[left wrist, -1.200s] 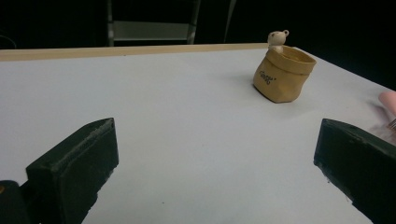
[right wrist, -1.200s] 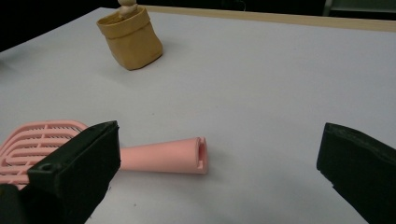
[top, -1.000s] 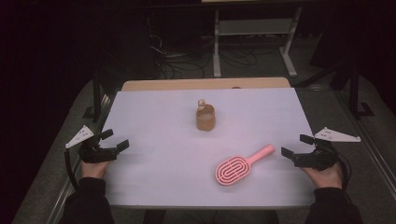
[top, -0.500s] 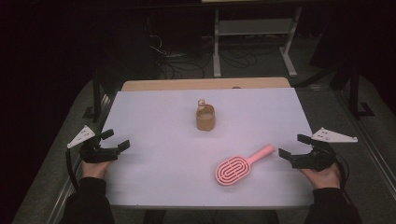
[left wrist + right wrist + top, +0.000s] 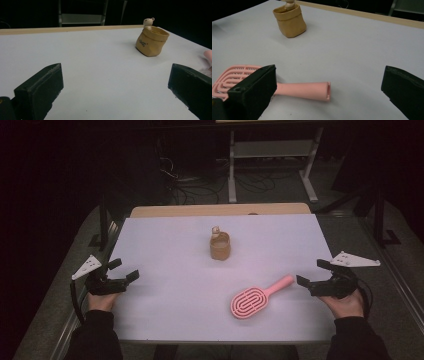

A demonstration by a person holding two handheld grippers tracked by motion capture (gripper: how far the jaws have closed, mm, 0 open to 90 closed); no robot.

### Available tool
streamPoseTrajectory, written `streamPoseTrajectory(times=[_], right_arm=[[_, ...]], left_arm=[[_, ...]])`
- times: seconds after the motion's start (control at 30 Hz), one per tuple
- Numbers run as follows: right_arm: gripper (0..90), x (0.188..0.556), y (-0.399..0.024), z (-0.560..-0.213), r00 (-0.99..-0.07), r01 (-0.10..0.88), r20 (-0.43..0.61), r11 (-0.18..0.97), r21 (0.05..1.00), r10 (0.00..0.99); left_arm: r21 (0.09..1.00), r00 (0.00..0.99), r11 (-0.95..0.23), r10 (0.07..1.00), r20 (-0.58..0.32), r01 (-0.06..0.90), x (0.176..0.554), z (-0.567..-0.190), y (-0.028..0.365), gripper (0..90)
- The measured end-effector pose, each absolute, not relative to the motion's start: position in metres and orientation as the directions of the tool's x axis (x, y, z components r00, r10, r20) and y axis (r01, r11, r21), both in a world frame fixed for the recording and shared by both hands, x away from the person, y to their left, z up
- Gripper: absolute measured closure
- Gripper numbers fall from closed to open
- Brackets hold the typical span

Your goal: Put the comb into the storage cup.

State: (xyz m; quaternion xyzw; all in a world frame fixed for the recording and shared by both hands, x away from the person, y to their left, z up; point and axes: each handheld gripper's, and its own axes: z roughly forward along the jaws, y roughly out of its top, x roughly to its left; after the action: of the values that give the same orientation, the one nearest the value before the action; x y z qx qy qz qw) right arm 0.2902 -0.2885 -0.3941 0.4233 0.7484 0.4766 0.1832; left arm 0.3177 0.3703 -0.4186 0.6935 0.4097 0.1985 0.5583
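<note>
Right gripper (image 5: pixel 314 275): jaws wide, holding nothing, at the surface's (image 5: pixel 165 245) right edge.
Left gripper (image 5: pixel 120 271): jaws wide, holding nothing, at the left edge.
Pink brush (image 5: pixel 257 298): flat, handle end just beside the right jaws.
Tan pouch (image 5: pixel 219 245): upright, mid-surface, farther back.

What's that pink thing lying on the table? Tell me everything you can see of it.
It is a pink hairbrush, plastic by the look of it, lying flat on the white table. Its oval head has looping open slots; its straight round handle points toward the right gripper, whose jaws are open and not touching it.
</note>
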Motion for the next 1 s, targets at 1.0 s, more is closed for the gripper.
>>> streamPoseTrajectory(times=[1.0], right_arm=[[7.7,0.335,-0.271,-0.383,-0.608,0.526,0.114,0.291,0.799,0.786]], left_arm=[[0.939,0.574,-0.038,0.8,-0.176,0.341,0.318,-0.418,0.372,0.0]])
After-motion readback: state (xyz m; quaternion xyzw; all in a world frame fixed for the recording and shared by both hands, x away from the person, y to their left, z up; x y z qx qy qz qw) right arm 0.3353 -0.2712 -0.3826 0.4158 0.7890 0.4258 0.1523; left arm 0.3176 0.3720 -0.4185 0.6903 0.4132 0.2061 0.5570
